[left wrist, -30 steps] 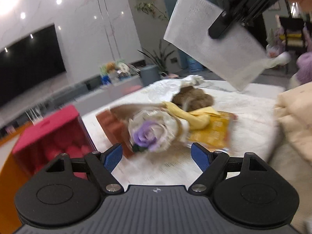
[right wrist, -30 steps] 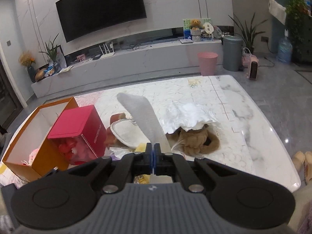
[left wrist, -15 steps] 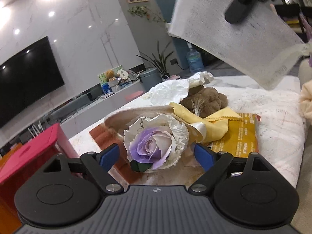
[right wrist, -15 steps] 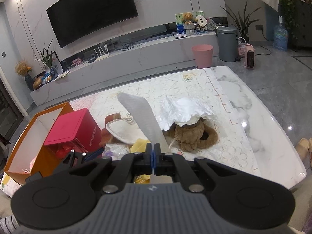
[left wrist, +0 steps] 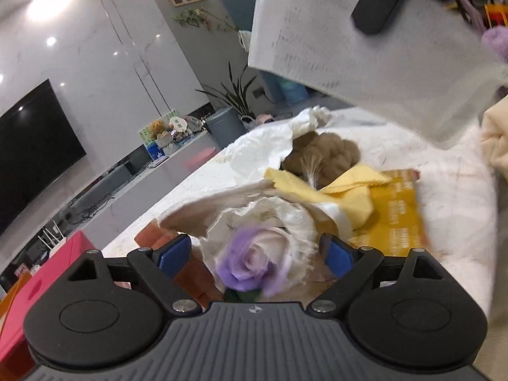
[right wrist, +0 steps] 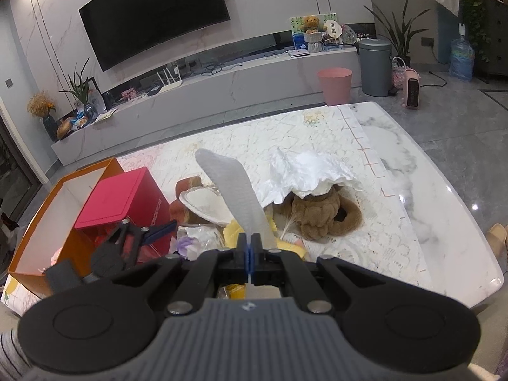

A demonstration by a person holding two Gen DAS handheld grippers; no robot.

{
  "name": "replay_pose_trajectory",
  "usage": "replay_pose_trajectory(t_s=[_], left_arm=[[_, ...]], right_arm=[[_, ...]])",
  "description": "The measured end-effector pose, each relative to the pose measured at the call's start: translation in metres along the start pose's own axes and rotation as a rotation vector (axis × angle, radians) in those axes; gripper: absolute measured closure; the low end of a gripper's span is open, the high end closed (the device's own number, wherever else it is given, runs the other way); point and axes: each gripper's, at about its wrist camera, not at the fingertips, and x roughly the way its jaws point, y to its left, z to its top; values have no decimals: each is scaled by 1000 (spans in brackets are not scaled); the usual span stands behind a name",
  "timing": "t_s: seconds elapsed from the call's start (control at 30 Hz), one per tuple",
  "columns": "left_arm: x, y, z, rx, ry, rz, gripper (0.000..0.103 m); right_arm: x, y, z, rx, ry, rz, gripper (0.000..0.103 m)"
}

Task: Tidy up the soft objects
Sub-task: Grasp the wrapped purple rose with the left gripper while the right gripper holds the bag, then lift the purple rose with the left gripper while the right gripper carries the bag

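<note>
Left wrist view: the left gripper (left wrist: 254, 254) is spreading its jaws wide around the rose (left wrist: 250, 260), pads not yet touching it. The yellow cloth (left wrist: 352, 197) and brown plush (left wrist: 330, 149) are lying just beyond, so most of the sorting looks undone.

Right wrist view: the right gripper (right wrist: 249, 254) is pinching the white cloth (right wrist: 235, 190) tight, holding it above the pile. The orange box (right wrist: 35, 219) is sitting open at the near left; the table (right wrist: 428, 190) is lying bare to the right, with its edge close by.
</note>
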Motion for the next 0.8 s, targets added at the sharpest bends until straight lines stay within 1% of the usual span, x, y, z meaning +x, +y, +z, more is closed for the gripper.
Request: replay_pose_trajectory(t_s=[0.1,0.13,0.17,0.2,0.27,0.3,0.37,0.47,0.57,0.73,0.8], left_arm=[[8,5,4,-9,21,-18,0],[8,4,5,-11,18,-20,0],[7,3,5,-8,14,-29,6],[6,1,5,2,12,-40,9],[2,-3,3,19,12,-38,22],[0,-5,2,19,10,-40,26],[-4,-6,0,8,-4,-28,40],[-12,-2,2,-48,-5,-40,46],[-25,5,5,-108,-3,-62,46],[-53,8,6,-118,-11,-59,46],[-65,10,3,-139,-8,-57,46]], right_arm=[[-1,2,-1,-5,1,3,103],[-1,3,-1,-8,0,4,103],[-1,3,-1,-10,-1,5,103],[0,3,-1,-11,-2,5,103],[0,2,-1,-9,-1,3,103],[1,1,-1,-6,0,2,103],[2,-2,-2,0,3,-3,103],[2,-2,-2,4,4,-7,103],[1,-2,-2,1,1,-4,103],[0,0,-3,-4,1,-7,103],[0,1,-3,-6,5,-6,103]])
